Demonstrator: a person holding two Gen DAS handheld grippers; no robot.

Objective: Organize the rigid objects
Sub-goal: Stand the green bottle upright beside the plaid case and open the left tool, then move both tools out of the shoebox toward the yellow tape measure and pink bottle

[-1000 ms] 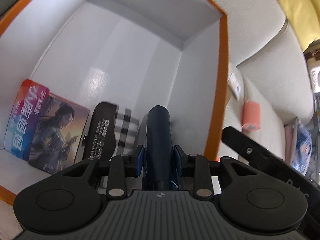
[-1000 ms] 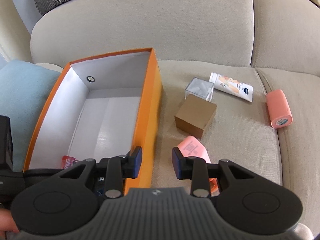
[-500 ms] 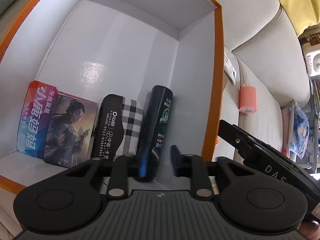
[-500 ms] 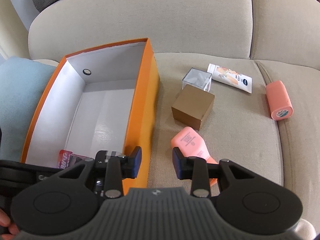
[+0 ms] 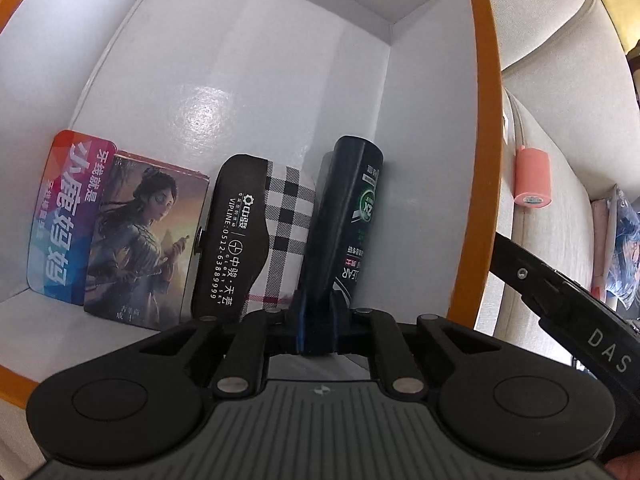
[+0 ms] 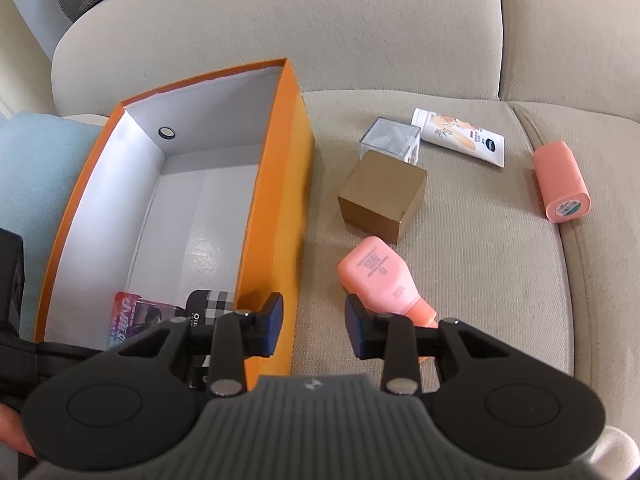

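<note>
Left wrist view: the left gripper (image 5: 318, 332) sits low over the near end of the orange box (image 5: 486, 120), its jaws drawn close together with the base of the dark shampoo bottle (image 5: 348, 216) between them; whether the pads actually press on the bottle cannot be told. The bottle lies on the white floor beside the box's right wall. Just to its left lies a black plaid case (image 5: 256, 232), then an illustrated card box (image 5: 148, 240), then a colourful flat pack (image 5: 64, 216), the four side by side in a row across the near end. Beyond them the box floor runs to the far wall.

Right wrist view: the right gripper (image 6: 314, 326) hovers over the sofa cushion (image 6: 500, 280) just outside the box's right wall, jaws wide apart and holding nothing. Just beyond its right finger lies a pink bottle (image 6: 376, 276). Farther on stand a brown cube box (image 6: 382, 194) and, touching its far side, a clear plastic box (image 6: 392, 140). A white tube (image 6: 460, 136) lies beside the clear box, and a pink roll (image 6: 560, 180) rests well apart to the right.
</note>
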